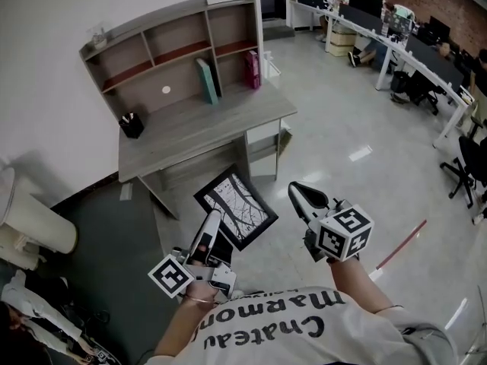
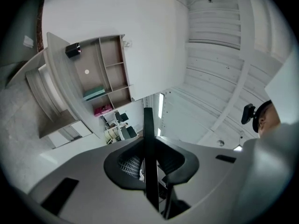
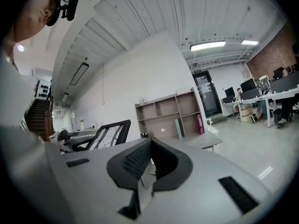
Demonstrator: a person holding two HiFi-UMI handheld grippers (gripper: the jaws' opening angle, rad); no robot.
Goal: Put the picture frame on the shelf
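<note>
The picture frame, black-rimmed with a line drawing on white, hangs tilted in the air in front of the desk. My left gripper is shut on its near left edge; in the left gripper view the frame runs edge-on between the pads. The shelf, a grey hutch with open compartments, stands on the desk against the wall, some way ahead. My right gripper floats to the right of the frame, shut and empty. In the right gripper view the frame shows at left and the shelf beyond.
In the shelf stand a teal book and a pink book; a black pen cup sits on the desk's left. A white cylinder lies at far left. Office desks with seated people fill the back right.
</note>
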